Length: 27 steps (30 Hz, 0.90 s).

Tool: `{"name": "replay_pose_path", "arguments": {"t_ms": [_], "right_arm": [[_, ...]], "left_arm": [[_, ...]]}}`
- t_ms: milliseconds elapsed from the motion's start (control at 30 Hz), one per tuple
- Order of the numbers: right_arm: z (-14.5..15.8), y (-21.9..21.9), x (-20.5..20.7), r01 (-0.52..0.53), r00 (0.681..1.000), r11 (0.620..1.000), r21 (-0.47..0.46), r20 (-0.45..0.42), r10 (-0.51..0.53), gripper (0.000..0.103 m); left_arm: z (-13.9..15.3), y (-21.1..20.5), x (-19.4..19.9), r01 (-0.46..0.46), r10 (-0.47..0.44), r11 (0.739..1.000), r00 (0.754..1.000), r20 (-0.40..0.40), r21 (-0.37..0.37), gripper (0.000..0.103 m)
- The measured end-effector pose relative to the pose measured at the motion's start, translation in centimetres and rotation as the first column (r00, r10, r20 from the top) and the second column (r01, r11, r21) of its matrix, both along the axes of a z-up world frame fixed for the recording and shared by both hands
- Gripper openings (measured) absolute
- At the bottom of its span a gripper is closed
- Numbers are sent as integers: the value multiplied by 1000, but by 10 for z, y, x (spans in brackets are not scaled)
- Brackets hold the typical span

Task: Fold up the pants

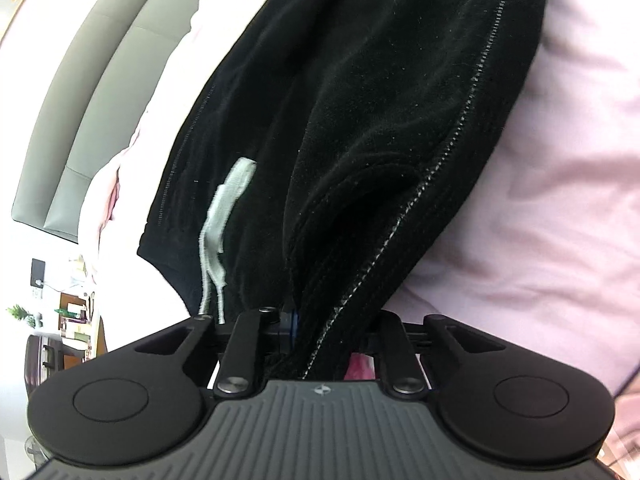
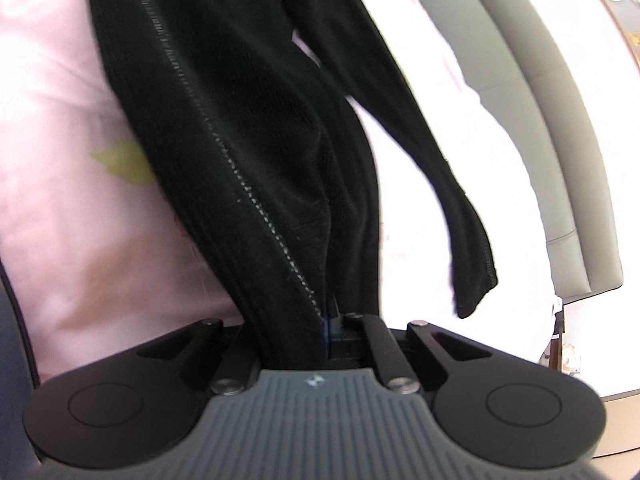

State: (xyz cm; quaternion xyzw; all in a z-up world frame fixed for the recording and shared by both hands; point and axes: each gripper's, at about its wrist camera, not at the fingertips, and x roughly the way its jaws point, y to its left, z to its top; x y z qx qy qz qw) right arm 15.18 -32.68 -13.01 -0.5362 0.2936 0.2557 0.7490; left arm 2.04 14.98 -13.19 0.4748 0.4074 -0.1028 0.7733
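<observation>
Item: black pants, fleecy knit with a pale stitched side seam and a light grey drawstring.

Location: lifted at the near end, the far part trailing over a bed with pale pink bedding; a grey padded headboard stands behind.

Holders: left tongs pressed together, pinching a bunched edge of the cloth. Right tongs likewise pressed together on a gather of the same cloth. Both grips sit right at the tips; neither hand is nearer, each already has hold.

Key relation: the cloth runs straight away from each pair of tongs, up the picture and toward the headboard, so the long axis lies along the line the tongs point. One loose leg end hangs free off to the side in the right wrist view, clear of the bedding.

Judgement: early in the fold. The garment looks twisted and bunched between the two holds; the next move likely calls for drawing the hands apart across that axis to spread it flat.
</observation>
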Motion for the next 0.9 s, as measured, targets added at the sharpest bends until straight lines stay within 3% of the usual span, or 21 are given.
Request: {"name": "replay_pose_path", "arguments": {"t_ms": [333, 567, 767, 900], "right_arm": [[54, -3, -58, -28, 998, 1000, 12, 49, 27, 0], [67, -9, -95, -65, 997, 998, -23, 36, 66, 0], [80, -18, -97, -46, 998, 999, -11, 29, 47, 0], [77, -18, -78, -54, 998, 998, -28, 14, 55, 0]], "left_arm": [[34, -9, -38, 32, -33, 999, 999, -20, -23, 19], [42, -13, -61, 37, -38, 999, 998, -48, -29, 19], [51, -5, -47, 16, -20, 997, 998, -51, -78, 19], [59, 6, -21, -17, 8, 991, 998, -64, -129, 19]]}}
